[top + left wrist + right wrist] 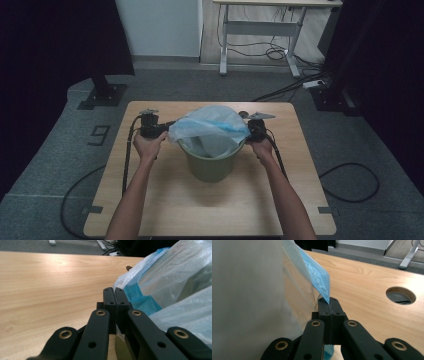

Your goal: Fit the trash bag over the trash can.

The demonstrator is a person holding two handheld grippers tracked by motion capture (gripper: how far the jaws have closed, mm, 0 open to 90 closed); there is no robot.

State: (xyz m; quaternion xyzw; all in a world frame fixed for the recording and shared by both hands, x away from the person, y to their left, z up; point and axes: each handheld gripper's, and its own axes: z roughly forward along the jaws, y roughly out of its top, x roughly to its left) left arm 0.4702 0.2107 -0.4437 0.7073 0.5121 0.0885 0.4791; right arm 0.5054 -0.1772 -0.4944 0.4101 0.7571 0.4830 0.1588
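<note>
My left gripper (pixel 159 129) and right gripper (pixel 250 128) each pinch the thin see-through plastic bag (pixel 210 125) tight, so it spreads over the round green bucket (pixel 210 167).

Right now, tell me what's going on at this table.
A person is fitting a plastic bag into a green bin on the wooden table. The left gripper and right gripper sit on opposite sides of the bin's rim, jaws shut. The right one pinches the bag's blue edge; the left one's jaws are closed beside the bag, and whether it grips plastic is unclear. The bag billows above the rim, not yet pulled down around it.
</note>
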